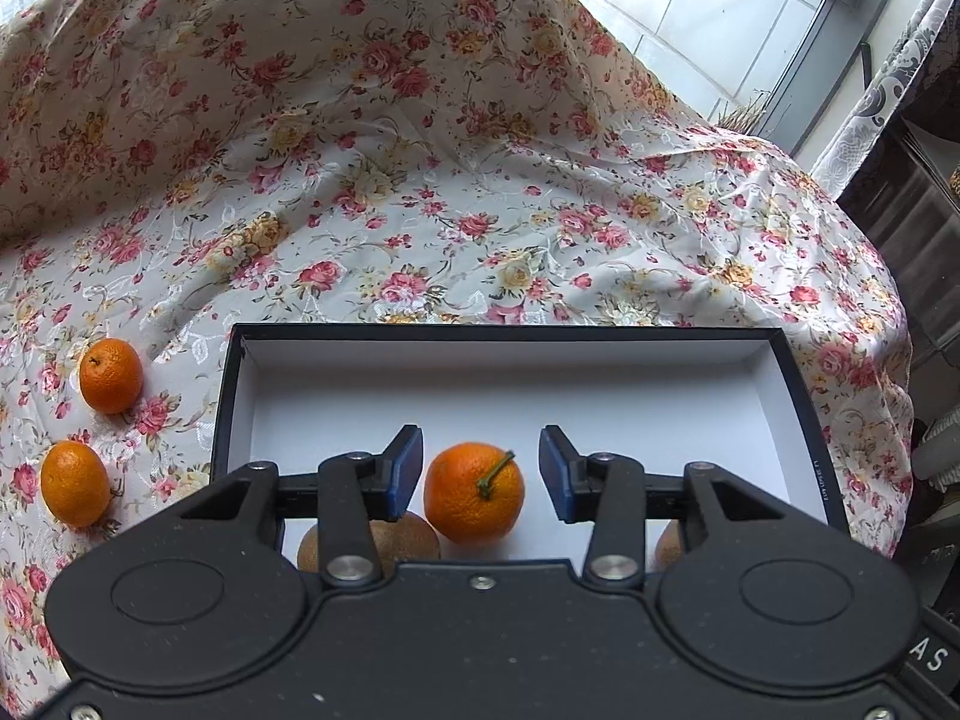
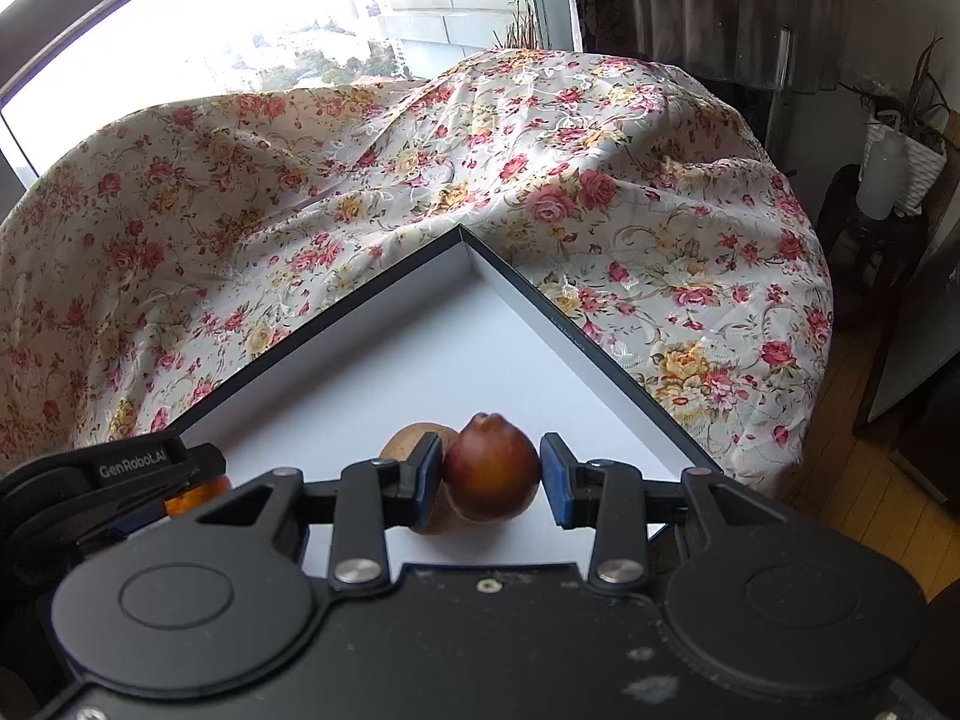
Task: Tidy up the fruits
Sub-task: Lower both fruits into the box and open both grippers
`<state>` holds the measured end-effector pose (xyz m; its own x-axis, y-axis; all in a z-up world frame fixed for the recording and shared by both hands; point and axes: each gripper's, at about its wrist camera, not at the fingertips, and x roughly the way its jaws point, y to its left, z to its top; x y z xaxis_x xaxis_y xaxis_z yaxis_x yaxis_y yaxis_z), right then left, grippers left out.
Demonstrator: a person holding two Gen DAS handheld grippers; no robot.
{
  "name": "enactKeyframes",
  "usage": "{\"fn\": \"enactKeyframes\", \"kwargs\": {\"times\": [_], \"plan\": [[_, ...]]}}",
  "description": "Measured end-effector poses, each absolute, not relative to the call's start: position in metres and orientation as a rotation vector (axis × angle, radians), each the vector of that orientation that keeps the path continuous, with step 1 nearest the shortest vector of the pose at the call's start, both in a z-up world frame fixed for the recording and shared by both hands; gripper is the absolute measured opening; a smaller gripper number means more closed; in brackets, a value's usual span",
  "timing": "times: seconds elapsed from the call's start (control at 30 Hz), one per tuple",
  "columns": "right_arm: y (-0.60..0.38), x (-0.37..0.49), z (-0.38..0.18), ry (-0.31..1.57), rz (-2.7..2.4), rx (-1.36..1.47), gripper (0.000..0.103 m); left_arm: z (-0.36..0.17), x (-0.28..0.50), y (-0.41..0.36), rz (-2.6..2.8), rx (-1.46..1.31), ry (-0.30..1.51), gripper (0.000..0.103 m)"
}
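A black box with a white inside (image 1: 774,408) lies on the floral cloth. In the left wrist view my left gripper (image 1: 479,474) is open over the box, with an orange with a green stem (image 1: 474,492) lying between its fingers, untouched. Brown kiwis (image 1: 408,534) sit behind the fingers. Two more oranges (image 1: 111,375) (image 1: 75,483) lie on the cloth left of the box. In the right wrist view my right gripper (image 2: 492,471) has its pads against a dark red fruit (image 2: 489,468) inside the box (image 2: 600,354). A kiwi (image 2: 411,441) sits just behind it.
The floral cloth (image 1: 420,180) bunches up high behind the box. The table edge drops off at the right, with a dark cabinet (image 1: 912,210) and window beyond. The left gripper body (image 2: 108,480) shows at the left of the right wrist view.
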<state>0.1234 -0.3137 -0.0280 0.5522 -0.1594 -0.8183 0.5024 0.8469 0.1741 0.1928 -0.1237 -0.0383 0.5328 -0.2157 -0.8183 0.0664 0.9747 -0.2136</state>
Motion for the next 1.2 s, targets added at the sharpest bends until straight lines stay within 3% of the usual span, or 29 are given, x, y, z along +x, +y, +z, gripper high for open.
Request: {"fn": "enactKeyframes", "kwargs": {"times": [0.1, 0.43, 1.2], "plan": [[-0.317, 0.12, -0.023, 0.88, -0.442, 0.392, 0.039, -0.037, 0.189, -0.128, -0.174, -0.148, 0.983, 0.063], [-0.321, 0.125, -0.027, 0.934, -0.438, 0.537, 0.039, -0.029, 0.186, -0.11, -0.078, -0.081, 0.941, 0.063], [-0.179, 0.176, -0.03, 1.016, -0.229, 0.457, 0.039, -0.037, 0.197, 0.075, 0.261, -0.148, 1.005, 0.063]]}}
